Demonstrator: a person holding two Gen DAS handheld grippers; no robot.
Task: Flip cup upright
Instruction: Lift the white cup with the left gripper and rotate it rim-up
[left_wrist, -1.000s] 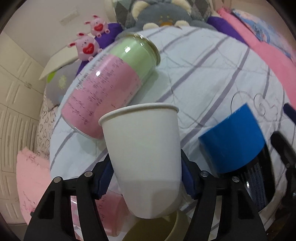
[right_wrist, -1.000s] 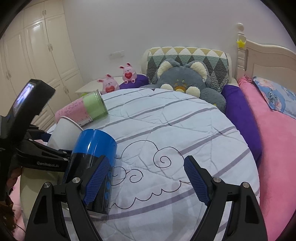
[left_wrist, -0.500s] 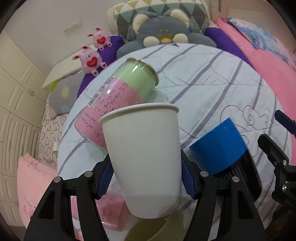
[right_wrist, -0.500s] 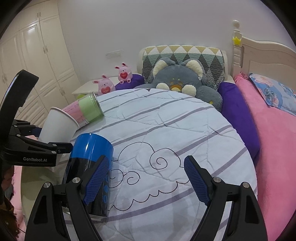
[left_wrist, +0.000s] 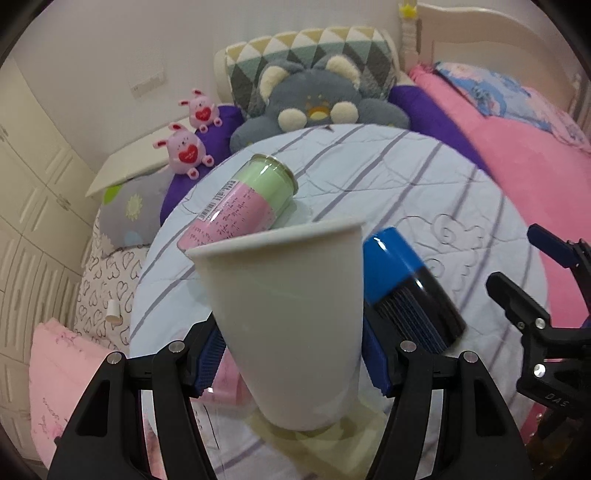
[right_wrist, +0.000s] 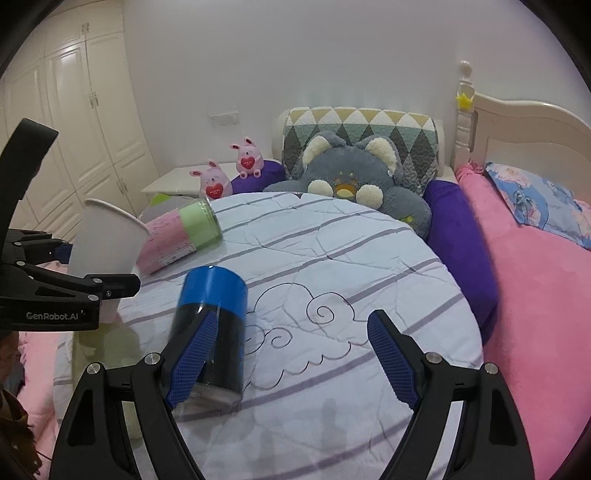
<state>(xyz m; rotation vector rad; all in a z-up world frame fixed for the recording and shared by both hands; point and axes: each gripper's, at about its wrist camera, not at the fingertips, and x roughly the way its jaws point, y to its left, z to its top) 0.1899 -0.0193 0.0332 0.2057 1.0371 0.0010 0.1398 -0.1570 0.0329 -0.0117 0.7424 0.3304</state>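
On a round quilt-covered table (right_wrist: 332, 258), the left gripper (left_wrist: 291, 354) clamps a white paper cup (left_wrist: 288, 317) by its sides, mouth up and tilted, near the table's left edge; its base appears just off the surface. The right gripper (right_wrist: 288, 347) hangs with jaws spread, beside a blue-capped black canister (right_wrist: 212, 325) lying down. A pink-and-green can (right_wrist: 181, 236) lies behind.

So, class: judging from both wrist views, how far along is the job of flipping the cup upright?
Done: the white paper cup is rim-up, only slightly tilted, so the flip looks essentially made. In hand: the left gripper is shut on its lower wall, holding it near the quilt; whether its base touches is unclear. Left: set it down and release. The right gripper is open, holding nothing, beside the lying blue-and-black can.
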